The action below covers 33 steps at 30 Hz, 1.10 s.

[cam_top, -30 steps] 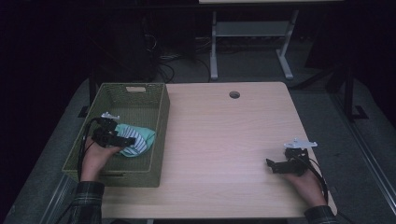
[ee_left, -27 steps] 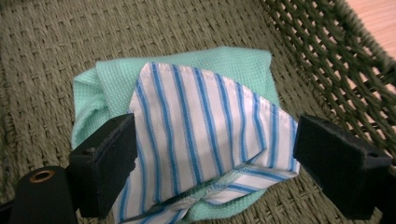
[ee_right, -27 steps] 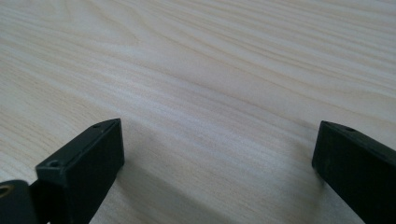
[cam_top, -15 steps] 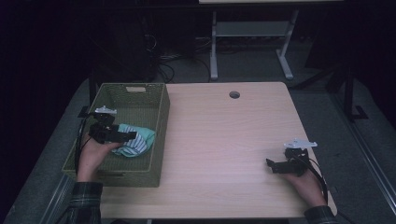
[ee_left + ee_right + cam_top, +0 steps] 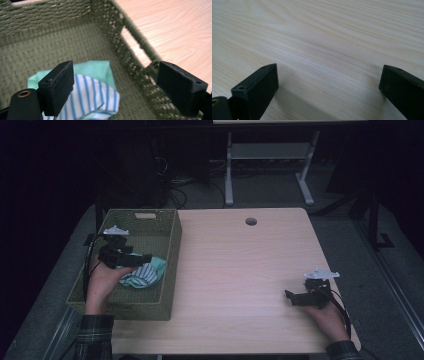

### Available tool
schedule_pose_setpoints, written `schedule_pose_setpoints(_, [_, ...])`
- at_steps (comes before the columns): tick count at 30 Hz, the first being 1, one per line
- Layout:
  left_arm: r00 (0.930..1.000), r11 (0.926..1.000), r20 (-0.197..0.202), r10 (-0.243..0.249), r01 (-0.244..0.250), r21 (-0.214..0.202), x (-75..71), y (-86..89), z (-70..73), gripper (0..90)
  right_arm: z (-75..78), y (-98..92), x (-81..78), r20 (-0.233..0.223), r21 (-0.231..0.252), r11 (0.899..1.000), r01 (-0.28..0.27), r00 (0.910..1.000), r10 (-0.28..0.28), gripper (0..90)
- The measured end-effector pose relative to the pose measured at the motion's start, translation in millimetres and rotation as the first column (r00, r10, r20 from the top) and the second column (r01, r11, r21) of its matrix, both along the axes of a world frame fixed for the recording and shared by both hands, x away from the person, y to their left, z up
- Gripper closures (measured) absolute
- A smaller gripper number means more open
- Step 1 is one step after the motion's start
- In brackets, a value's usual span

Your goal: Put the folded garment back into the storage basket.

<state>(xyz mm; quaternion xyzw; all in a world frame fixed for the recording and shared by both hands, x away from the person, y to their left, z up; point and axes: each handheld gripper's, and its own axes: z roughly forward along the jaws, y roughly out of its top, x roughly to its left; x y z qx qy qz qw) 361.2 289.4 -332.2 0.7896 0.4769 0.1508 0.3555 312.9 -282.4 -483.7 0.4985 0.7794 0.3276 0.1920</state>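
My left tool point(image 5: 142, 257) lifted off cloth point(image 5: 145, 274), jaws wide, cloth dropped in basket point(image 5: 170, 270); right tool point(image 5: 291, 296) wide, parked on bench point(image 5: 235, 270).

Right gripper point(image 5: 328, 87) spread wide over bare table point(image 5: 324, 37) (pale woodgrain).

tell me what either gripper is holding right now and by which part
Nothing. The left gripper is open above the striped cloth in the basket; the right gripper is open over the table.
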Motion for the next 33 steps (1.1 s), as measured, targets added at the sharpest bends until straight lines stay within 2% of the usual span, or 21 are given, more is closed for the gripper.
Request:
schedule_pose_setpoints(9, [0.9989, 0.9988, 0.015, -0.044, 0.045, -0.021, 1.6, -23.1, 8.5, 14.1, 0.0, -0.1, 0.1, 0.000, -0.002, 1.000, -0.002, 1.0000, 0.002, 1.8])
schedule_pose_setpoints(16, [0.9954, 0.9952, 0.024, -0.093, 0.094, -0.027, 3.9, -48.7, 11.0, 14.1, 0.0, -0.2, 0.1, 0.000, -0.002, 1.000, -0.002, 1.0000, 0.002, 1.8])
schedule_pose_setpoints(21, [0.9904, 0.9898, 0.024, -0.136, 0.137, -0.040, 4.6, -67.6, 9.5, 14.1, -0.1, -0.2, 0.1, 0.001, -0.002, 1.000, -0.003, 1.0000, 0.003, 1.8])
schedule_pose_setpoints(27, [0.9825, 0.9821, 0.027, -0.185, 0.185, -0.033, 4.5, -93.6, 6.0, 14.1, 0.0, -0.2, 0.1, 0.000, -0.002, 1.000, -0.002, 1.0000, 0.002, 1.8])
schedule_pose_setpoints(31, [0.9738, 0.9729, 0.029, -0.226, 0.227, -0.046, 4.1, -111.9, 2.8, 14.1, 0.0, -0.2, 0.1, 0.001, -0.002, 1.000, -0.003, 1.0000, 0.003, 1.8])
schedule_pose_setpoints(33, [0.9715, 0.9708, 0.032, -0.235, 0.236, -0.044, 3.4, -119.0, 2.3, 14.0, 0.0, -0.2, 0.1, 0.001, -0.001, 1.000, -0.002, 1.0000, 0.002, 1.8])
